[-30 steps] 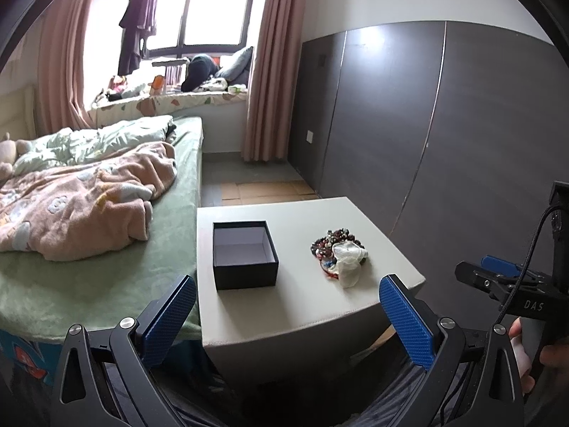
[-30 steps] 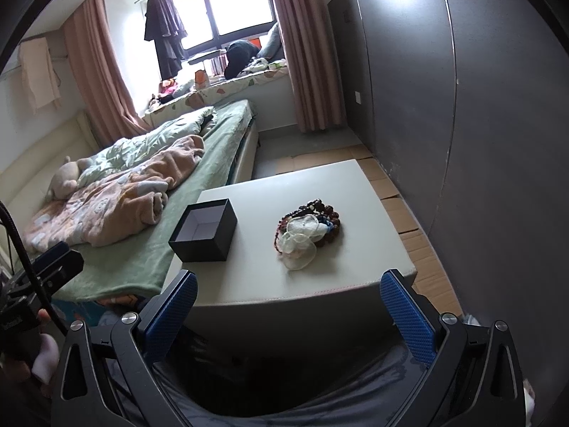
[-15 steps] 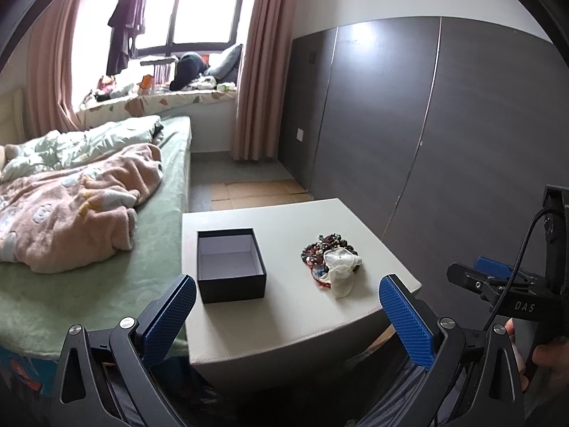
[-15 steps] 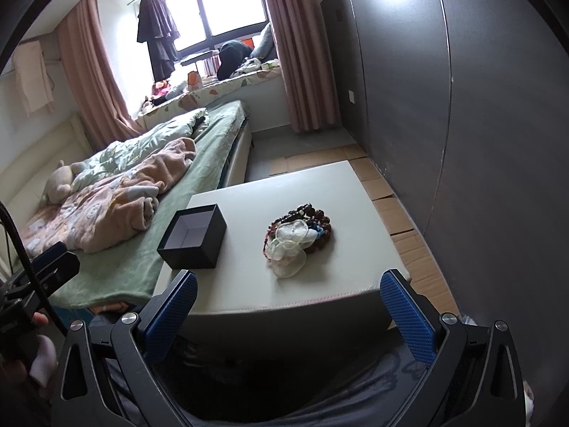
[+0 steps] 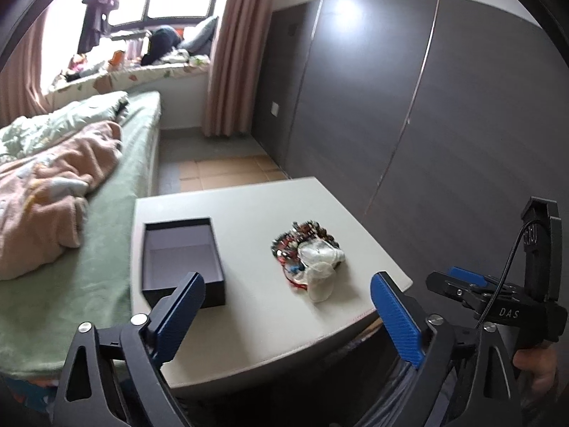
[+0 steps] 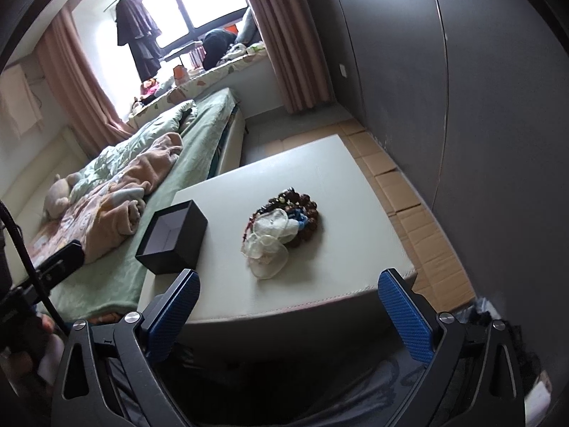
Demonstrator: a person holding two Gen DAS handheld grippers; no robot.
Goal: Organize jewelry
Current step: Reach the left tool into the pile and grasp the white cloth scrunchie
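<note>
A pile of beaded jewelry (image 5: 302, 245) with clear pouches on it lies on the white table (image 5: 249, 213), right of centre. It also shows in the right wrist view (image 6: 284, 220). An open, empty black box (image 5: 181, 256) stands at the table's left side, and shows in the right wrist view (image 6: 172, 236). My left gripper (image 5: 288, 316) is open and empty over the table's near edge. My right gripper (image 6: 288, 313) is open and empty, just short of the near edge.
A bed (image 5: 71, 213) with a pink blanket (image 6: 124, 206) adjoins the table on the left. A dark grey wardrobe wall (image 5: 426, 106) runs on the right. The right gripper's body (image 5: 498, 306) shows at the left view's right edge.
Both grippers have moved closer to the table; the box and jewelry pile look larger. Both views have tilted. Nothing on the table has moved.
</note>
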